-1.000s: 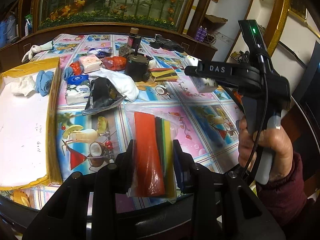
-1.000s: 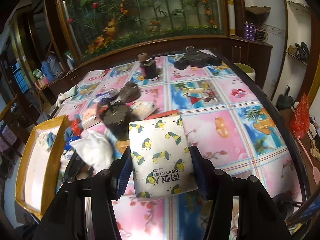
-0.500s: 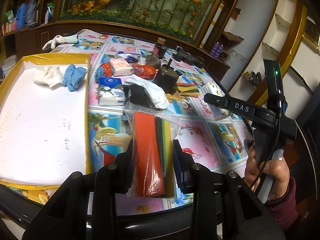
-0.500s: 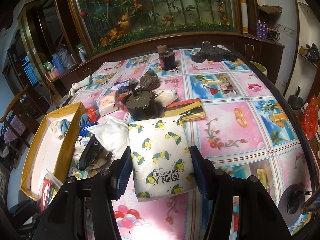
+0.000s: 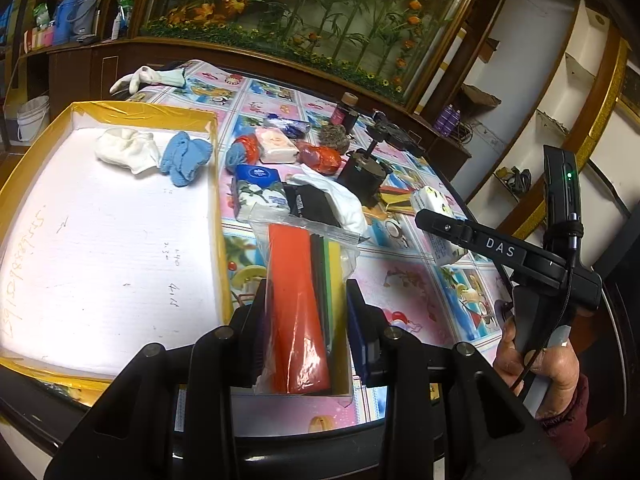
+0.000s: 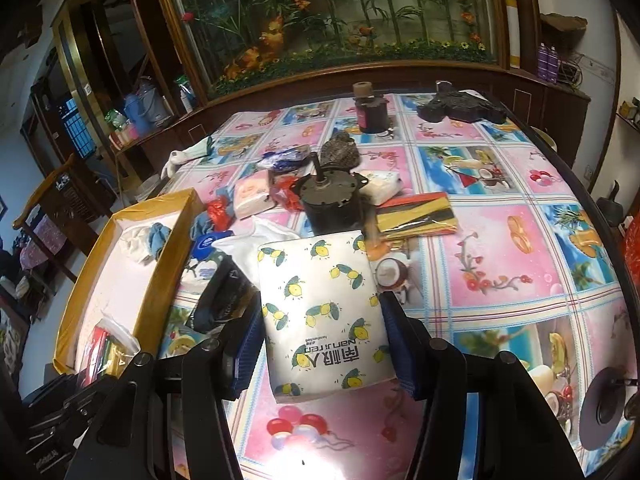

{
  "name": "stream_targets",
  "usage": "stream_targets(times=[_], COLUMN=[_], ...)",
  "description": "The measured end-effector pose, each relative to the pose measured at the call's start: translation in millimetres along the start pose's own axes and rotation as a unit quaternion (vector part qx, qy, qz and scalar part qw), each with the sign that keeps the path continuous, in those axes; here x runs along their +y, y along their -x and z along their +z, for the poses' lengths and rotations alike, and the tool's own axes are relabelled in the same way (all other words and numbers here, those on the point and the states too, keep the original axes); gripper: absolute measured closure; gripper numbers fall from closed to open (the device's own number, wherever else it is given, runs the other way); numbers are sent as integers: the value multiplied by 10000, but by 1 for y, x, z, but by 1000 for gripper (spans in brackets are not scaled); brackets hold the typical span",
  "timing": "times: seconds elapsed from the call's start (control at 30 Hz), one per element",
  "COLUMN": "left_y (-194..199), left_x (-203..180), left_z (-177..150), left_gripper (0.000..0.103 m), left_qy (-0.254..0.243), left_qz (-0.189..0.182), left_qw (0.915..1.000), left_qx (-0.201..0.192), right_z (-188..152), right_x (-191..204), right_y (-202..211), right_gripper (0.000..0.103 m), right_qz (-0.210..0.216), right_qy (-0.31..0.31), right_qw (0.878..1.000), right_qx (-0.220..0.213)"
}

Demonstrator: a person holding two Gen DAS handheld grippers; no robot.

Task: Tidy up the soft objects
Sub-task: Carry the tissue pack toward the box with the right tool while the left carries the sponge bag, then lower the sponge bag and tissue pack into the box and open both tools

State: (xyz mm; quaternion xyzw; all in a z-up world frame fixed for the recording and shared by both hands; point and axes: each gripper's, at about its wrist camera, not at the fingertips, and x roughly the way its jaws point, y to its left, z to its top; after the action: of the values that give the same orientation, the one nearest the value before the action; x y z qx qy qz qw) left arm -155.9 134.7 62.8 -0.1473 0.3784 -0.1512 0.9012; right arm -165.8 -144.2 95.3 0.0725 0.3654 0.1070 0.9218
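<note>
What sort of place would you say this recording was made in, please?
Most likely a room in a home: a table under a fruit-print tablecloth, a large framed panel of bamboo and flowers behind it, and a shelf of thermos flasks beside a wooden chair.

A round table [image 6: 520, 264] under a pink and blue picture cloth carries a yellow-rimmed box [image 5: 218, 184] at its left edge. Beside the box lie tissue packs [image 5: 262, 196], a white cloth [image 5: 340, 196], a dark motor [image 6: 334, 196] and striped packets [image 6: 416, 214]; a jar [image 6: 370, 110] stands near the far edge.
</note>
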Motion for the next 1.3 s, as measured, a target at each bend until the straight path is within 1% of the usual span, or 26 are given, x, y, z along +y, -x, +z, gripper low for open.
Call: stream_targets(times=[0.13,0.27,0.47,0.67,0.8,0.87,0.93,1.03,1.2,1.3], left_y=[7,18,28,35,32,28,21,4,-36,-58], left_x=[8,17,46,80,107,122,137,155,181,195], left_z=[4,11,26,45,64,74,86,101,119,124], left_gripper=[72,72,72,72,72,72,72,72,71,71], left_qy=[87,140,379,459,479,531,589,634,807,1010], left_qz=[-2,34,165,478,804,920,957,1074,1078,1130], left_qw=[9999,9995,9984,9967,9946,9936,9931,9920,9906,9871], left_qx=[-91,-264,-392,-479,-439,-394,-346,-209,236,517], right_z=[0,2,8,18,26,32,40,50,60,61], right_x=[9,17,35,67,92,104,117,139,178,194], right_y=[-3,-6,-13,-22,-33,-42,-51,-66,-102,-126], right_gripper=[48,48,48,48,48,48,48,48,48,48], right_qz=[61,97,190,329,534,702,887,1042,1222,1363], right_qy=[68,147,259,531,730,787,839,1016,1275,1321], right_qw=[10000,9998,9994,9979,9956,9939,9918,9885,9818,9772], right_qx=[34,65,130,180,259,326,378,421,691,948])
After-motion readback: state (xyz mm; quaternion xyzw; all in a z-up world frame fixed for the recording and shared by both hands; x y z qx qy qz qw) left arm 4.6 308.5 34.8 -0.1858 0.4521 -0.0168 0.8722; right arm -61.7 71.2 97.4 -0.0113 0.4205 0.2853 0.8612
